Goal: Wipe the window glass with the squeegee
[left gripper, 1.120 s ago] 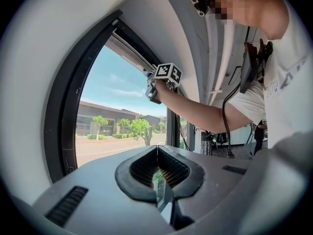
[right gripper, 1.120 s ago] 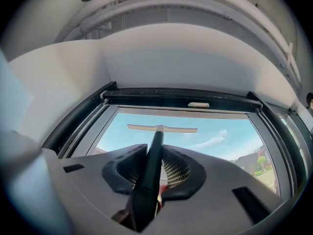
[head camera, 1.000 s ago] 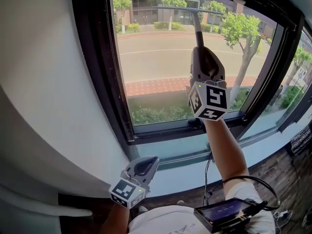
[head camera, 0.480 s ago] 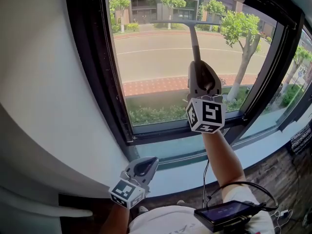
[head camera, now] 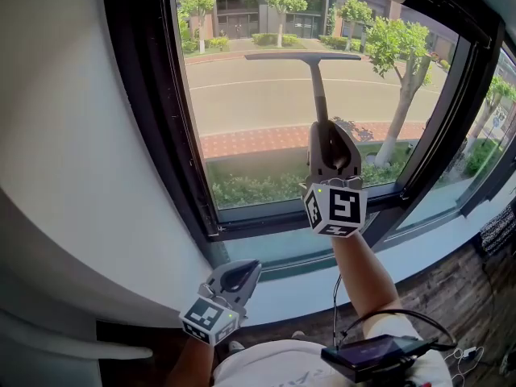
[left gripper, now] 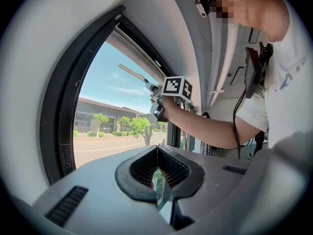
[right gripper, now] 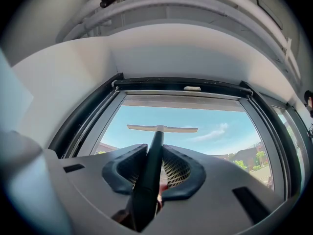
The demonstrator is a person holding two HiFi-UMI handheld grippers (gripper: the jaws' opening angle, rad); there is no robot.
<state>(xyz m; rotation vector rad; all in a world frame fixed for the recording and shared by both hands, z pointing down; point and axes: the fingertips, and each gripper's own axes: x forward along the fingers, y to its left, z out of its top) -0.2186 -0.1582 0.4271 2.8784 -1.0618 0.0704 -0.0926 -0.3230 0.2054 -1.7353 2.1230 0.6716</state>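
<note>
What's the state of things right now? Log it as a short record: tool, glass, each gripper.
tool: squeegee, handle upright, blade level
blade position: upper part of the window glass
right gripper: jaws closed on the squeegee handle, arm raised toward the pane
left gripper: jaws together, nothing between them, held low and away from the glass

Your squeegee [head camera: 317, 87] has a black handle and a pale grey blade. The window frame [head camera: 190, 176] is black and the wall [head camera: 72, 135] beside it white. Your right claw [head camera: 326, 135] and left claw [head camera: 244, 268] are both grey with black ribbed pads [left gripper: 133, 173], and each carries a cube patterned in black-and-white squares.
</note>
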